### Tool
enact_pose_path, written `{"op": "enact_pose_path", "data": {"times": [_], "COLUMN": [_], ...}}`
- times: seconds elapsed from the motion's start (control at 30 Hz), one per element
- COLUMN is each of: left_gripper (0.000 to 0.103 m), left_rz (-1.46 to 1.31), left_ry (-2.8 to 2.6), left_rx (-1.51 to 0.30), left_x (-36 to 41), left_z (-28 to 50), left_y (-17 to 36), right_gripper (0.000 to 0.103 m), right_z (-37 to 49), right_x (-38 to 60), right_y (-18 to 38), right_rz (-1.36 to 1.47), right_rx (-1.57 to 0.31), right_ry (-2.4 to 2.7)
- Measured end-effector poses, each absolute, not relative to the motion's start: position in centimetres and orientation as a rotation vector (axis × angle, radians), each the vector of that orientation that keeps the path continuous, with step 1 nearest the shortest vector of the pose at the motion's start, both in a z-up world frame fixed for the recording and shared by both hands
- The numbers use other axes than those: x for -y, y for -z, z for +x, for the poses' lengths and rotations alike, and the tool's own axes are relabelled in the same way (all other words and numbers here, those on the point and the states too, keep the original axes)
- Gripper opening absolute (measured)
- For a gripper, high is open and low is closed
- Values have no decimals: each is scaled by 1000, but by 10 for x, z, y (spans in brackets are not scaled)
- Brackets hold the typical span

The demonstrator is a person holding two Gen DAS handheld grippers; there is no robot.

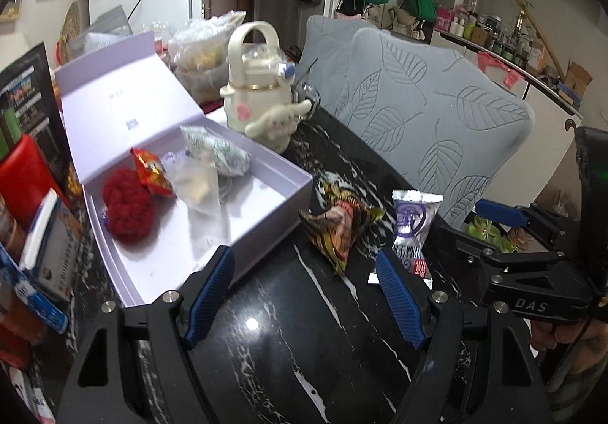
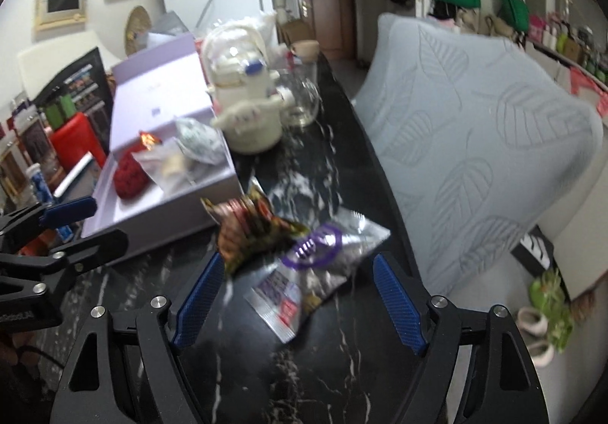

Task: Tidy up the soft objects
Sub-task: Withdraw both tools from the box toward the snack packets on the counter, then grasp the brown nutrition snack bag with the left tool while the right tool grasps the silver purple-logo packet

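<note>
With both the right tongs [image 2: 298, 295] and the left tongs [image 1: 306, 295] spread and empty, the silver packet [image 2: 304, 272] lying on the surface [image 2: 342, 367] beside the box [image 2: 159, 222] could be pinched together with the overlapping dark snack bag [image 2: 250, 230], or slip free.

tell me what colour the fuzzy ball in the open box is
Deep red; the fuzzy ball lies in the lavender box, clearest in the left wrist view.

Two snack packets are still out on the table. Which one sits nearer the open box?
The brown-and-green patterned packet; it lies just off the lavender box corner. The silver-and-purple packet lies on its far side.
</note>
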State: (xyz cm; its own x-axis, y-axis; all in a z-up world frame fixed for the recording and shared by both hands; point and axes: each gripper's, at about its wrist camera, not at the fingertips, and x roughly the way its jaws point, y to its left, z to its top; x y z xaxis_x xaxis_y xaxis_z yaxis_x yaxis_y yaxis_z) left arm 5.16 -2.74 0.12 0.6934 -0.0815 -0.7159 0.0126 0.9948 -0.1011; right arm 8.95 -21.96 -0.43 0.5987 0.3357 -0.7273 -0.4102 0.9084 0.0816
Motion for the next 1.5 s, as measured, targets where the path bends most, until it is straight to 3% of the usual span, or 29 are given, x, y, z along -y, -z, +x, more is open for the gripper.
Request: {"op": "enact_pose_path", "data": {"times": [0.57,0.63,0.7,0.87,1.5], "left_gripper": [77,77,77,77,74], "left_rz": [-78,-57,-44,-21,55], "left_ry": [43,58,76,160,200], "left_rx": [-825,-824,-831,-825,-954], "left_x": [36,38,42,59,84], "left_z": [84,91,100,116,153], "left_y": [18,18,19,24,68], "right_gripper": [84,81,71,63,62], "right_z": [143,144,142,134,128], "right_x": [214,215,217,225,255], "right_y": [62,65,67,66,74], "right_rz": [-66,-71,-75,-115,-50], "right_rx": [-961,-965,-970,-956,-986], "right_ry": [-382,-400,-441,-477,-535]}}
